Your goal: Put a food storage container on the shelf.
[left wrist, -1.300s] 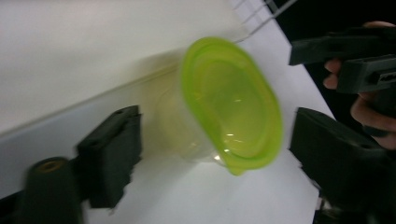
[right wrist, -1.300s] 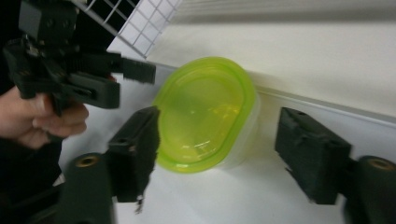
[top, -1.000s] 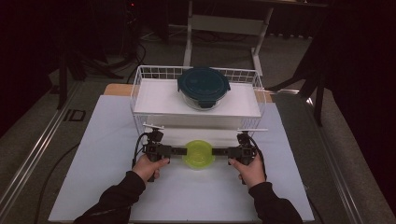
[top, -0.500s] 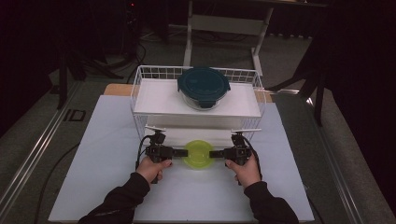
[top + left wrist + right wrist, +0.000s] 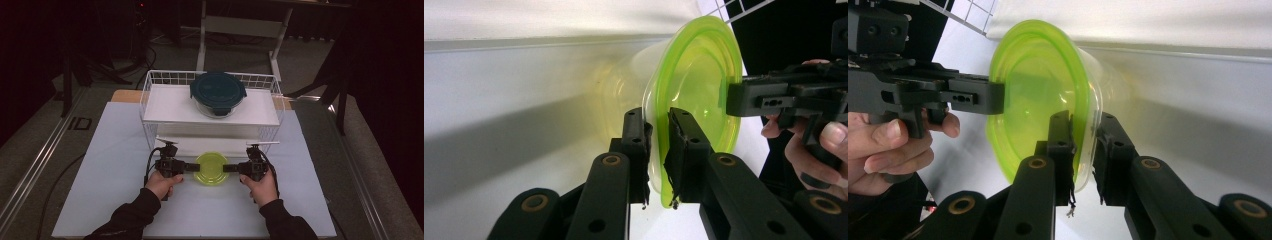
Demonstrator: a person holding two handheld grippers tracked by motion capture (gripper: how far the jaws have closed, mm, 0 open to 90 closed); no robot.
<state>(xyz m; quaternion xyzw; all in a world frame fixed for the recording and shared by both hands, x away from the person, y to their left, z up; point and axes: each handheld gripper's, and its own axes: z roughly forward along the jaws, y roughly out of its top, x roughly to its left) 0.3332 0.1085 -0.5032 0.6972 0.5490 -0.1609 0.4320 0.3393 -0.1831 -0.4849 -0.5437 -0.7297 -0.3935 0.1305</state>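
Green-lidded container [image 5: 211, 169] gripped from both sides, before the wire basket [image 5: 150, 107].
Left gripper [image 5: 658, 152] and right gripper [image 5: 1083, 150] each pinched its rim; next probably needed an even lift together.

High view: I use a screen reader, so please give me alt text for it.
Two hand-held grippers, left gripper and right gripper, clamp opposite edges of a lime-green lidded container on a white table. Behind it, a wire basket holds a dark-lidded glass container.
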